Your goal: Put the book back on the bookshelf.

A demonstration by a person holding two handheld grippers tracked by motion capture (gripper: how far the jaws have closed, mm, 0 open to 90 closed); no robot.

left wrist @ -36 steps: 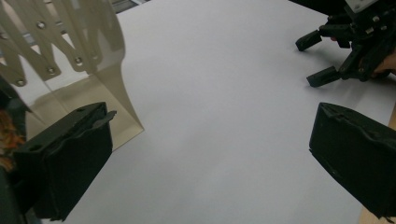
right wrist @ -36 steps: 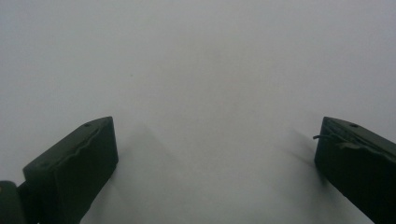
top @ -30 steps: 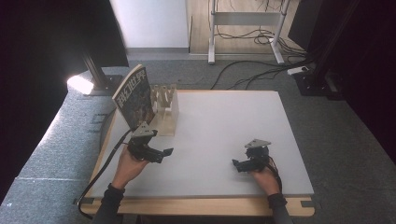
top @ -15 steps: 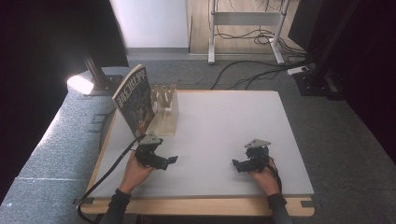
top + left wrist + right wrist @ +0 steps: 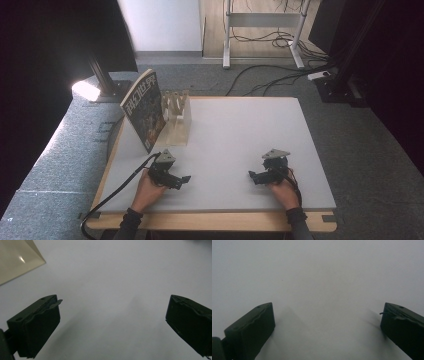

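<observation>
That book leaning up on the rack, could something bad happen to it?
Maybe. The book stands tilted against the wooden rack, near the table's left edge, so a bump from the left gripper might tip it flat or off the side. The gripper's cable trails over the front edge and might snag. Both grippers are open and empty, apart from the book.

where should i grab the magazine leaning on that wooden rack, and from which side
Judging by its pose, grip the magazine at its raised top edge, coming from above. It stands on its lower edge, tilted against the wooden rack, so the top is free. The left tool is nearer and its jaws stand wide apart.
</observation>
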